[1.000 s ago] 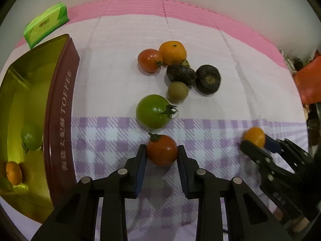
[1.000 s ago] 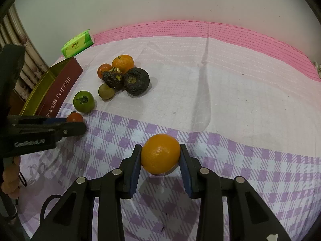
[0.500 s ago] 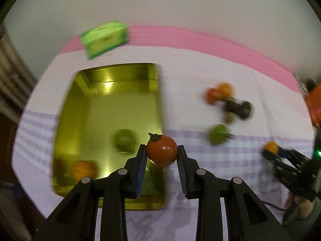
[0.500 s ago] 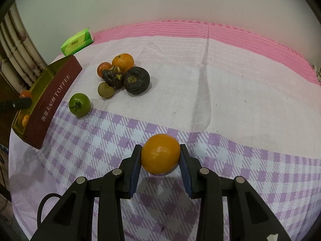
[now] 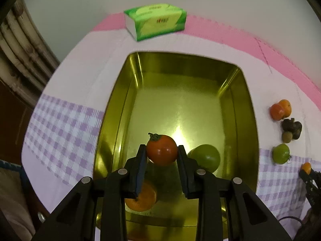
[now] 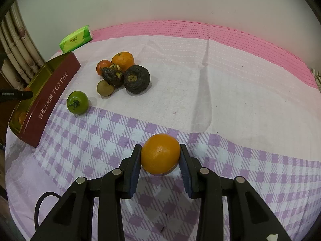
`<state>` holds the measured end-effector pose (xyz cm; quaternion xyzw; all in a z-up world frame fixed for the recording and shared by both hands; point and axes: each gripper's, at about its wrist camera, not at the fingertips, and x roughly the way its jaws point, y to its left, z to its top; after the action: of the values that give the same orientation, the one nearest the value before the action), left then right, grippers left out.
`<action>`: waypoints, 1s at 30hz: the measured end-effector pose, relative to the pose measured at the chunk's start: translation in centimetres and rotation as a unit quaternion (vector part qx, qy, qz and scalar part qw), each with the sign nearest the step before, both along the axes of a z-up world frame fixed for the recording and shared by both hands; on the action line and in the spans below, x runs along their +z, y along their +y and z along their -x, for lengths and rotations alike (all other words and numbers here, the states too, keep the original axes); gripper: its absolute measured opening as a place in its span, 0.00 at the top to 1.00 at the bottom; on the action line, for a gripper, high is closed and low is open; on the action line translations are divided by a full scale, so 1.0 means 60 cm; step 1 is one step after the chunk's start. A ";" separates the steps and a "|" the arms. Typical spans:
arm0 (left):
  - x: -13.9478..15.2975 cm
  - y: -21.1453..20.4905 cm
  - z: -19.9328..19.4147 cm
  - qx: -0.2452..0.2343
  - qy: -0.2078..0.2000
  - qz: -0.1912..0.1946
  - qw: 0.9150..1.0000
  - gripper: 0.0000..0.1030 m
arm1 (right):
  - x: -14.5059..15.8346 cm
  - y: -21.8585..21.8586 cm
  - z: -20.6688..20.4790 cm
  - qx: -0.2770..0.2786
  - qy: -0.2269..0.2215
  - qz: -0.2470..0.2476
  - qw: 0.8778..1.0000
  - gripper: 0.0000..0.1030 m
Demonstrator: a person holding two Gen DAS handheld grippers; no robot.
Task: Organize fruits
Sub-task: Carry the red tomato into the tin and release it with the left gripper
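Fruits are being put into the shiny gold metal tin [image 5: 246,108] with dark red sides, which sits on the worktop [image 6: 220,92] under a pink and purple checked cloth. The left gripper [image 5: 161,156] hangs over the tin, and its fingers are pressed tight on a small round red tomato [image 5: 161,149] with a green stalk. Inside the tin, below it, lie a big green tomato [image 5: 206,156] and a small orange fruit [image 5: 145,198]. The right gripper [image 6: 160,157] is near the front of the cloth, well apart from the tin, and its fingers squeeze a round orange [image 6: 160,153]. More fruit waits on the cloth: a loose green tomato [image 6: 77,102], and a little pile [image 6: 122,76] of red, orange, brown and dark wrinkly ones. A green tissue pack [image 5: 155,24] lies behind the tin. To do this step well, I think the left hand should go down low into a bare spot of the tin, then let go softly, so the tomato does not drop, bounce or bump the others.
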<state>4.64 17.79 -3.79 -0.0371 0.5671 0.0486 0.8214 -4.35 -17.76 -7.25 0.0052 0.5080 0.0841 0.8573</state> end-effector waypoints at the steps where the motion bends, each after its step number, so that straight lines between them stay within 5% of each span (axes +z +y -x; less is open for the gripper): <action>1: -0.005 0.002 0.000 0.003 0.003 0.001 1.000 0.70 | 0.000 0.001 0.000 0.000 0.000 0.001 1.000 0.67; 25: -0.041 0.006 0.006 0.011 0.030 -0.012 0.999 0.67 | 0.000 0.008 -0.005 -0.016 0.012 0.018 1.000 0.67; 30: -0.024 0.009 0.020 0.015 0.023 0.005 1.000 0.43 | 0.014 0.007 -0.002 -0.021 0.009 0.019 1.000 0.68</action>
<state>3.43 18.34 -5.22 -0.0484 0.5854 0.0595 0.8071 -4.21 -17.35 -6.42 -0.0001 0.5170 0.0564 0.8541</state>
